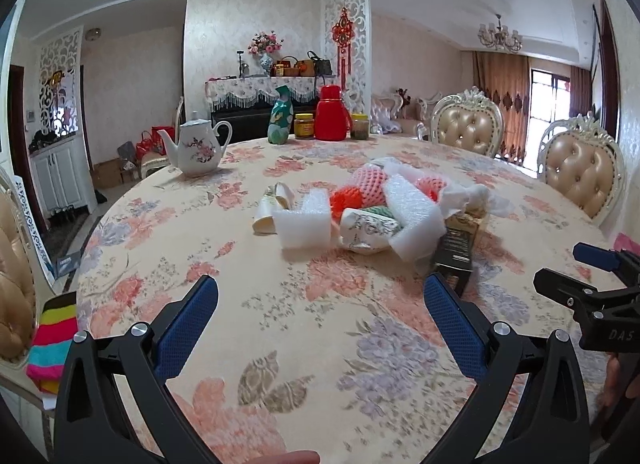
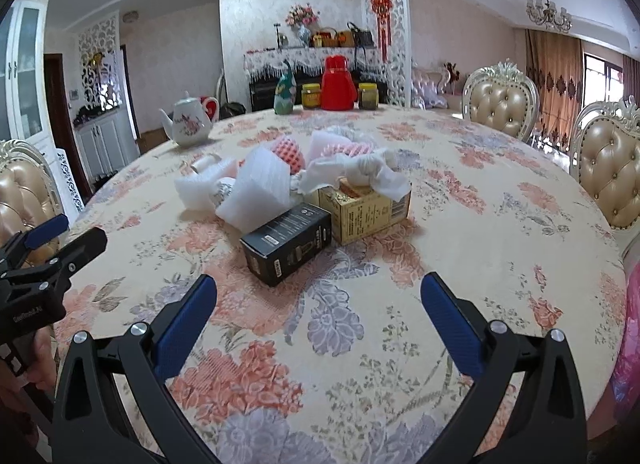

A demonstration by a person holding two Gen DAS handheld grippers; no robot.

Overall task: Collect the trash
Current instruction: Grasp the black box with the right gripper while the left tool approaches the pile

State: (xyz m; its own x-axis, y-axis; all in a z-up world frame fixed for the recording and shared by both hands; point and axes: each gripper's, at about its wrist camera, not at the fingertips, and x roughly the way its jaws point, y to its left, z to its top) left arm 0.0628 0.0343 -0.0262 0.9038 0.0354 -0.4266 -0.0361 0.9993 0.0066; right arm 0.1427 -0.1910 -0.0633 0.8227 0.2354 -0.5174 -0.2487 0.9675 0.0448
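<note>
A pile of trash lies mid-table: white foam pieces [image 1: 306,220] [image 2: 262,188], pink foam fruit nets [image 1: 370,180] [image 2: 290,152], an orange net [image 1: 346,200], crumpled paper cups [image 1: 370,230], crumpled tissue [image 2: 360,170], a black box [image 2: 288,242] [image 1: 456,248] and a yellow box [image 2: 366,210]. My left gripper [image 1: 320,304] is open and empty, short of the pile. My right gripper [image 2: 318,304] is open and empty, just short of the black box. Each gripper shows at the edge of the other's view, the right [image 1: 576,264] and the left [image 2: 64,234].
The round table has a floral cloth [image 1: 320,344]. A white teapot [image 1: 198,146] stands at the far left, a green vase [image 1: 282,116], red thermos [image 1: 332,114] and two jars [image 1: 304,126] at the far edge. Padded chairs [image 2: 500,104] stand at the right.
</note>
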